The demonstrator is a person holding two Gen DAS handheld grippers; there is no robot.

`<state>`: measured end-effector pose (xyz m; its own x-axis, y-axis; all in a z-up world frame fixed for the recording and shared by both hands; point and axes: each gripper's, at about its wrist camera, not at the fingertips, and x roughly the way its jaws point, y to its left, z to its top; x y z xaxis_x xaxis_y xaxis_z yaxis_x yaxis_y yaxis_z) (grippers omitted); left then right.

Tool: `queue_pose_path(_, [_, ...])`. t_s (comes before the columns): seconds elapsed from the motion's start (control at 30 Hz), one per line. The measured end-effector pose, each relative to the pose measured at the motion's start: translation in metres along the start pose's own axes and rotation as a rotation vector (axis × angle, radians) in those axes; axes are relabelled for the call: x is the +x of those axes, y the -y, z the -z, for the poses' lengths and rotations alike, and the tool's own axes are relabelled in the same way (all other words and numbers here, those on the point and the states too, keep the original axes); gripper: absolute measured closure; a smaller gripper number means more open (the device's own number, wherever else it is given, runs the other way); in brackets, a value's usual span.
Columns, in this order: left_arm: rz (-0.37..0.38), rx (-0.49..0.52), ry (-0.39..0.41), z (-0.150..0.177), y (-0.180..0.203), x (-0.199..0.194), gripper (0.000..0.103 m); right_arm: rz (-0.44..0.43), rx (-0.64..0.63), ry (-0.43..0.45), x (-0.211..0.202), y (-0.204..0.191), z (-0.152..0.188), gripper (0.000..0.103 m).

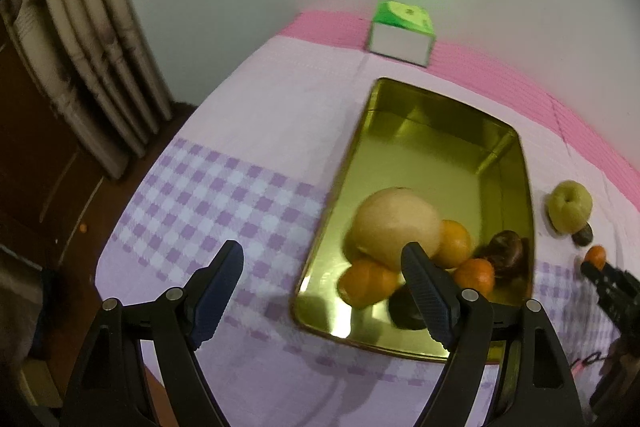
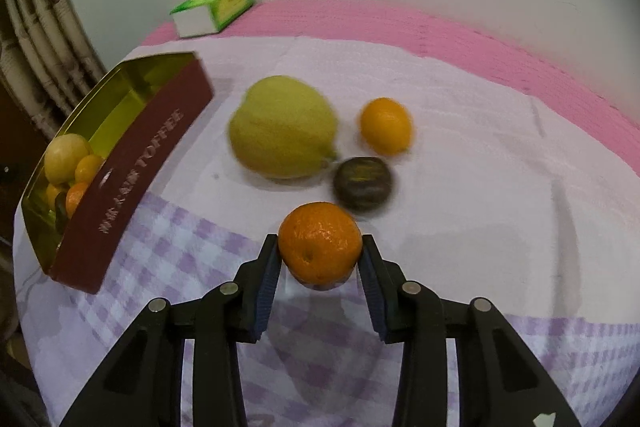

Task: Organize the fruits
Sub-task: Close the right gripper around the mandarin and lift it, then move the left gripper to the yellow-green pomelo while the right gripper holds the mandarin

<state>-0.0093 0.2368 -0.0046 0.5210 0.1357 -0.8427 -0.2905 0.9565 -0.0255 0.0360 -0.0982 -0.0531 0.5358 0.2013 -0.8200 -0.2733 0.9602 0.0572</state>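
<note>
Right now the right gripper (image 2: pixel 320 255) is clamped on a small mandarin orange (image 2: pixel 320 245), one blue ribbed pad pressed to each side of the fruit at its widest part. That mandarin sits low over the purple-checked tablecloth (image 2: pixel 168 251), near the front of the table; whether it rests on the cloth or is just lifted cannot be told. It looks light, round and slightly soft, with a dimpled, loose skin, so a hold across the middle seems best: firm enough that it does not roll out, gentle enough not to bruise or split it. A round fruit could slip forward from flat pads if the gripper tilts.

Beyond it, on the cloth, lie a large yellow-green pear-shaped fruit (image 2: pixel 284 127), a smaller orange citrus (image 2: pixel 386 126) and a dark round fruit (image 2: pixel 363 183), close together but apart from the held mandarin. The large one would likely be heavy and too wide for an easy pinch.

To the left stands a gold-lined toffee tin (image 2: pixel 136 163) already holding a pale round fruit, several mandarins and dark fruits; the held mandarin probably belongs there.

The left gripper (image 1: pixel 322 269) hovers over the near-left edge of the tin (image 1: pixel 524 187) with its jaws wide apart, holding and touching nothing

A green tissue box (image 2: pixel 216 7) sits at the back
</note>
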Motion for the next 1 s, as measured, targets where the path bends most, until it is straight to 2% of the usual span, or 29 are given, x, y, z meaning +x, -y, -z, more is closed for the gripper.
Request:
queue_pose_path(0.17, [0.032, 0.079, 0.015, -0.003, 0.033, -0.007, 0.021, 0.059, 0.092, 0.024, -0.005, 0.041, 0.001, 0.066])
queue_pose_path(0.37, [0.116, 0.164, 0.012, -0.011, 0.092, -0.008, 0.018, 0.119, 0.156, 0.055, -0.003, 0.084, 0.004, 0.066])
queue_pose_path(0.7, [0.191, 0.348, 0.006, -0.023, 0.195, 0.003, 0.017, 0.191, 0.101, 0.088, 0.004, 0.111, 0.001, 0.066])
queue_pose_path(1.0, [0.216, 0.428, -0.038, -0.025, 0.244, 0.023, 0.017, 0.175, 0.077, 0.098, 0.009, 0.126, 0.001, 0.066])
